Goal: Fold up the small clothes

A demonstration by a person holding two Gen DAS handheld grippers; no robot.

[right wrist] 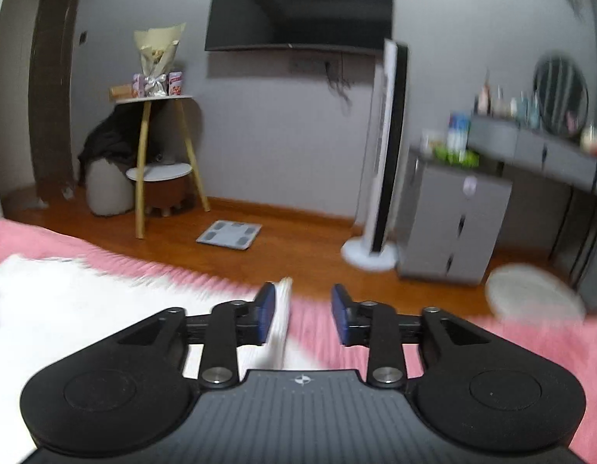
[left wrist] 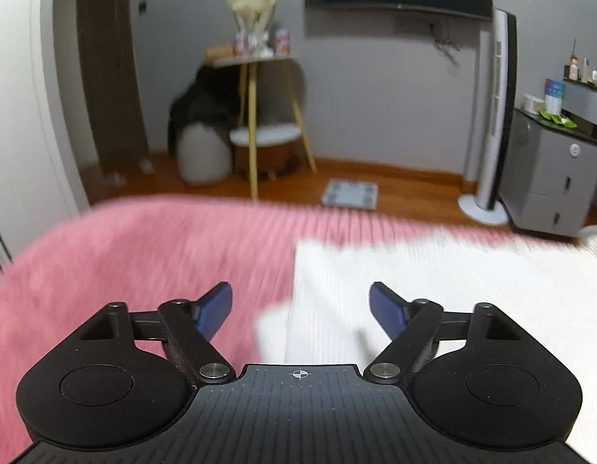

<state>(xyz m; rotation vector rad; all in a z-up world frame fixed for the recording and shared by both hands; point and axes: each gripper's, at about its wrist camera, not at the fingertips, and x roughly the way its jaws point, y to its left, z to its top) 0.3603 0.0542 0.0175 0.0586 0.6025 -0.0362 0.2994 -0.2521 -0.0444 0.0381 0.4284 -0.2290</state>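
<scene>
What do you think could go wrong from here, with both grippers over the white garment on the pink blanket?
1. The right gripper is open, but an upturned edge of the white garment lies against its left pad, so pulling away might drag it and undo the fold.
2. The left gripper stands wide open over the garment's edge on the pink blanket; a regrasp there could pinch the fluffy blanket too.

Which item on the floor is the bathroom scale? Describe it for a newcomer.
Start at the black TV on the grey wall. Straight below it, on the wooden floor before the pink blanket, lies the bathroom scale. It is the only flat grey square there, with nothing on it.
</scene>
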